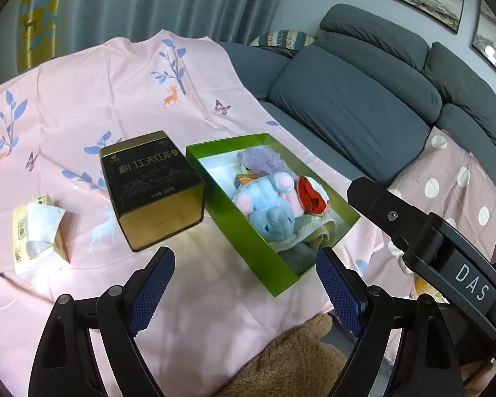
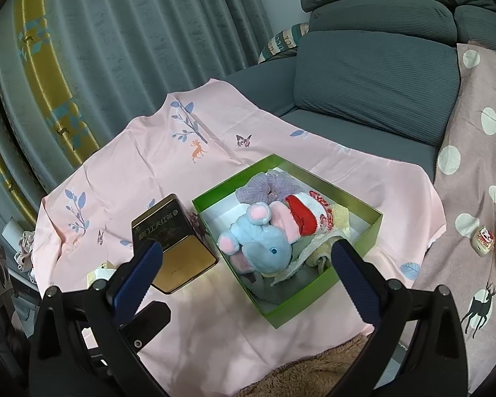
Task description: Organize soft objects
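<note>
Left wrist view. The left gripper point(image 1: 244, 276) hangs above the pink printed cloth point(image 1: 82, 76), jaws spread wide and empty. Ahead lies the green box point(image 1: 248, 231), open-topped and holding the soft things: a blue plush elephant point(image 1: 268, 205), a red-and-white knitted piece point(image 1: 312, 195), a lilac crocheted item point(image 1: 264, 160) and a pale folded towel point(image 1: 314, 228). Its long axis runs from the near right to the far left. Touching or just beside its left wall stands a black-and-gold tea tin point(image 1: 152, 188); a tissue pack point(image 1: 38, 228) lies well apart to the left. The packing looks largely done; a brown fleecy fabric point(image 1: 294, 357) at the near edge may be left.

Right wrist view. The right gripper point(image 2: 248, 273) is likewise released, holding nothing, near the box's point(image 2: 281, 311) front corner. The elephant point(image 2: 261, 244) lies on its side, head toward the camera, body running back along the box. A small pouch point(image 2: 482, 241) lies on the dotted cloth point(image 2: 479, 152), outside the box.
</note>
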